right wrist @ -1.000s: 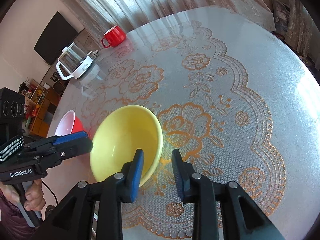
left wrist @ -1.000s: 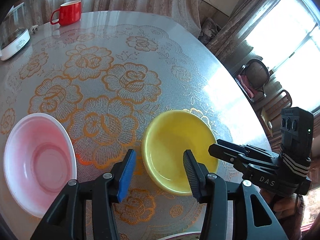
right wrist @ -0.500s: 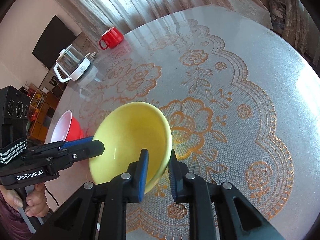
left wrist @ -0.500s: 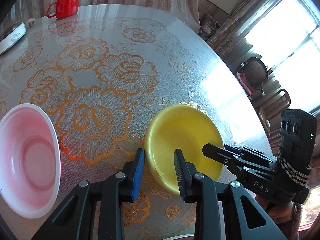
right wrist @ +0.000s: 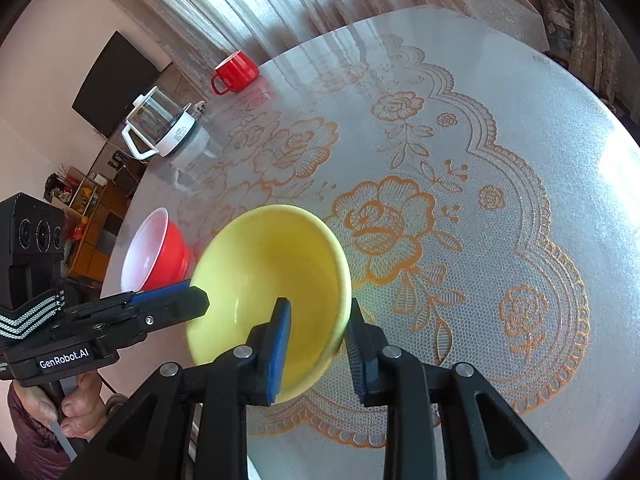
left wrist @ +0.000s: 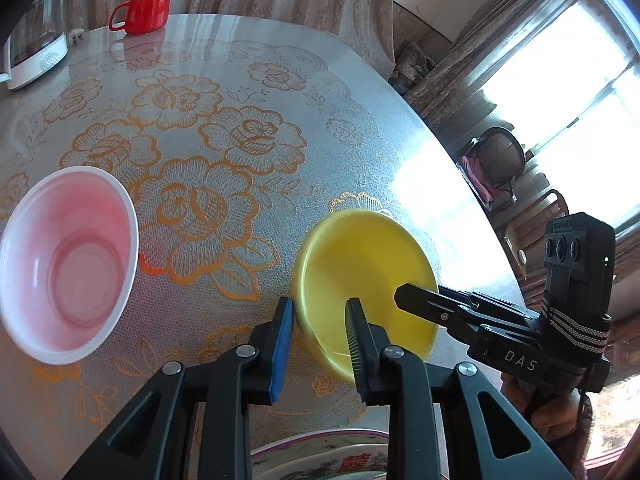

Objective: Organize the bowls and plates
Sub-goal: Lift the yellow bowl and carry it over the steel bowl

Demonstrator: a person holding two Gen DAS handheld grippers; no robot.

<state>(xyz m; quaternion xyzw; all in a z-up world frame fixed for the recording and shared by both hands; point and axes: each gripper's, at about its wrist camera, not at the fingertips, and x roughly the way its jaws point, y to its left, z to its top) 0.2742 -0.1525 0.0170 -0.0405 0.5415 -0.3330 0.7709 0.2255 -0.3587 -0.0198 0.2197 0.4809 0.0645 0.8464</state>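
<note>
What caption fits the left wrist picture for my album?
Left gripper, jaws closing over the yellow bowl rim, beside a pink bowl.

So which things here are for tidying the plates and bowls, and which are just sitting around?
For the job:
- yellow bowl
- red bowl with a white inside
- patterned plate, just peeking in at the near edge

Just lying about:
- red mug
- glass kettle
- chair by the window
</note>
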